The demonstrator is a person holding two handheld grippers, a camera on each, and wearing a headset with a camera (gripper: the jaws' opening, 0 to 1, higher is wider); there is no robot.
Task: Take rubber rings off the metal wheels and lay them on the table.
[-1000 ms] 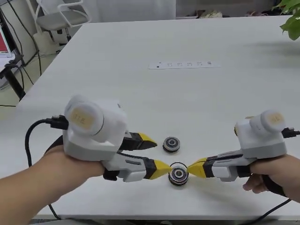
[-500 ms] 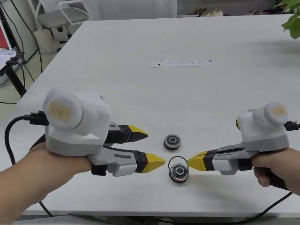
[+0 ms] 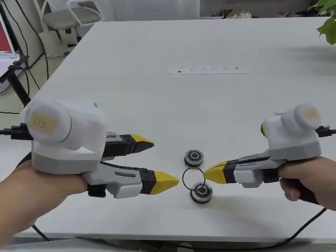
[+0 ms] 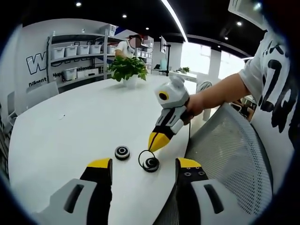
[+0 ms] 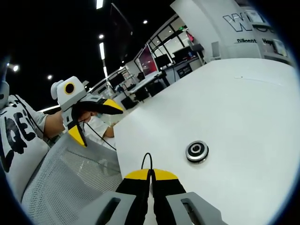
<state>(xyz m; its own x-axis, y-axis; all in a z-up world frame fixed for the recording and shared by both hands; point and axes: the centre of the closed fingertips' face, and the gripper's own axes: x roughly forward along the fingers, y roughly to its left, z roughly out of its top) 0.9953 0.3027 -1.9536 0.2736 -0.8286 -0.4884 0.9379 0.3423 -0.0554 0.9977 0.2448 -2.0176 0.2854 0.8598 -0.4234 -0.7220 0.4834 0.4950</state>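
My left gripper (image 3: 165, 161) sits low on the left. Its jaws are spread wide, one yellow tip above the other, both pointing right. My left hand (image 3: 44, 191) wraps the grip from behind, and the forearm runs off the lower left corner. My right gripper (image 3: 208, 173) points left toward it, tips well short of the left ones, jaws pressed together on the thin rubber ring (image 3: 183, 178). My right hand (image 3: 307, 181) clasps its handle at the right edge.

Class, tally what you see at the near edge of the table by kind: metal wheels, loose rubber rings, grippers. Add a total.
Wheels: 2
Loose ring: 1
Grippers: 2
Total: 5
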